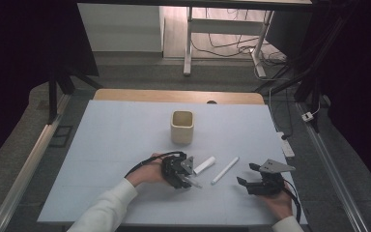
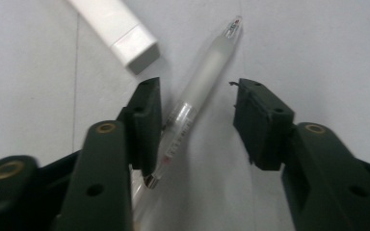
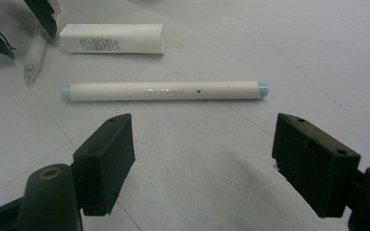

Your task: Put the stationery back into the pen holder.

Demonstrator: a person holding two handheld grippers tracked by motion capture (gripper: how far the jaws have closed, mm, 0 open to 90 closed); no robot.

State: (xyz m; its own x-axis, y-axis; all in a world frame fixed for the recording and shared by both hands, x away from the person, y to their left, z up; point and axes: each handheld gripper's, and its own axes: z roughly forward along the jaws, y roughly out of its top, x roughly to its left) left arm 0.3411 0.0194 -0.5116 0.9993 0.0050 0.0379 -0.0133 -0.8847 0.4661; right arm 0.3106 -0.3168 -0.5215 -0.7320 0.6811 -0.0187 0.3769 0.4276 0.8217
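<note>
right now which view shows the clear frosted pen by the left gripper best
The left gripper view: the clear frosted pen lies lengthwise between the open jaws, one pad at its barrel. The high view shows a thin sliver beside the left gripper. The right gripper view catches its tip end.

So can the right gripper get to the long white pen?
Probably yes. The right gripper has its jaws open and faces the white pen, which lies flat on the table just ahead with bare table between them. The small white box lies farther off.
</note>
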